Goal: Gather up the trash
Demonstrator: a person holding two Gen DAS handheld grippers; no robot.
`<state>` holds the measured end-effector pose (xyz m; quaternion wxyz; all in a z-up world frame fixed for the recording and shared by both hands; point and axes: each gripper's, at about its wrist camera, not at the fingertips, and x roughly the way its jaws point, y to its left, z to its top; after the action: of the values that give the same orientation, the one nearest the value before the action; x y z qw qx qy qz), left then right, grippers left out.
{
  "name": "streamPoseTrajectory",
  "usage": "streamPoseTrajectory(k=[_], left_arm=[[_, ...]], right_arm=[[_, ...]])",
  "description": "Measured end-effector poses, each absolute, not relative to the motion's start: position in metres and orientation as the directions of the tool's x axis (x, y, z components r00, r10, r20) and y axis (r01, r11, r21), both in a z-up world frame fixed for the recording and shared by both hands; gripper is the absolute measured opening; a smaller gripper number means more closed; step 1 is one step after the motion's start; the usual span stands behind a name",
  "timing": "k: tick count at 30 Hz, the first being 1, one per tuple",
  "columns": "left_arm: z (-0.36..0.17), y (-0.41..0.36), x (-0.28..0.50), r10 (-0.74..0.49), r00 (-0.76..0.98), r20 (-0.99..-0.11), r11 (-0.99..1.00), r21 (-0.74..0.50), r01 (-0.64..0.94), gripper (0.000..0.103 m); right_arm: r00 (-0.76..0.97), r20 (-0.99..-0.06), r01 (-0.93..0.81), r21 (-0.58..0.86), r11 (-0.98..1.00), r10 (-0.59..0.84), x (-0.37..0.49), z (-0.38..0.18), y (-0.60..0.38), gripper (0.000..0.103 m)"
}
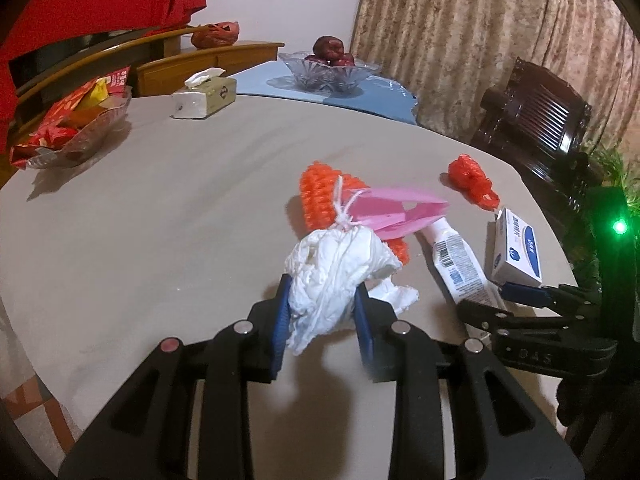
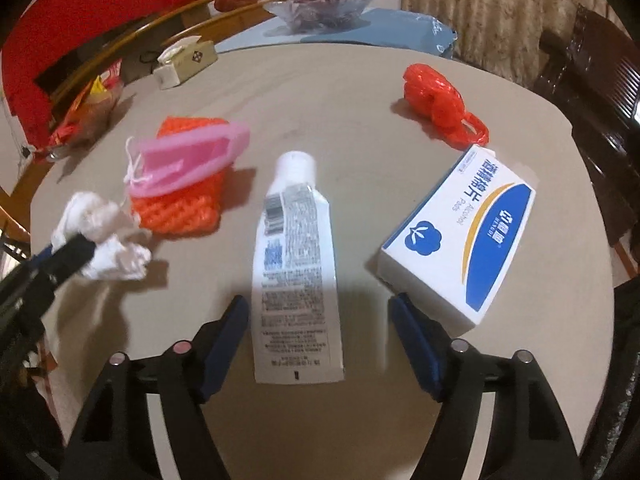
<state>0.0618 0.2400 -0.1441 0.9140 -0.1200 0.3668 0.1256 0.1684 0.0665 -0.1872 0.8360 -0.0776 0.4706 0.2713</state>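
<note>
A round table covered in a plain grey-beige cloth fills a curtained room, with a dark wooden chair at its far right edge. The landmark is a flat white squeeze tube printed with small text and a barcode, lying on the cloth with its cap pointing away from the person and its crimped end nearest them.

The right gripper hangs above that crimped end with its blue-padded jaws spread wide, one on each side of the tube, touching nothing. The tube's long axis runs straight out along the fingers, so the jaws would close across its narrow width. This hand is plainly the nearer one to the tube.

Left of the tube, the left gripper is closed part-way on a crumpled wad of white tissue paper, held clear of the cloth. Just beyond the wad lies an orange knitted mesh pad with a pink plastic piece on top. Right of the tube sits a white and blue cardboard box of alcohol pads; beyond that, a scrunched red plastic bag.
</note>
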Motion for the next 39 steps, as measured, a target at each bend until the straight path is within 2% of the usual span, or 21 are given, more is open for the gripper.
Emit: streamPoseTrajectory(k=[6,10,15,28,39], left_arm=[[-0.144,0.237,0.065,0.143,0.698,-0.702,0.942,-0.12,-0.314,0.029],[-0.144,0.238,0.065,0.149,0.694,-0.705,0.941,-0.115,-0.319,0.029],[-0.142,0.24,0.065,0.152,0.694,-0.704,0.94,-0.113,-0.321,0.029],[-0.134,0.213,0.071,0.103,0.711,-0.696,0.96,-0.117,-0.253,0.029],[-0.105,0.17,0.078,0.044,0.756,-0.653,0.981,-0.116,-0.158,0.029]], right_arm=[[0.48,-0.809,-0.556,0.018,0.831,0.339,0.164,-0.191,0.086,0.073],[0.498,-0.783,-0.59,0.008,0.808,0.372,0.164,-0.189,0.085,0.046],[0.44,-0.783,-0.594,0.113,0.796,0.44,0.166,-0.182,0.068,0.045],[0.386,-0.747,-0.584,0.256,0.77,0.541,0.147,-0.156,0.012,0.045],[0.497,-0.666,-0.537,0.268,0.8,0.557,0.127,-0.109,-0.048,0.045]])
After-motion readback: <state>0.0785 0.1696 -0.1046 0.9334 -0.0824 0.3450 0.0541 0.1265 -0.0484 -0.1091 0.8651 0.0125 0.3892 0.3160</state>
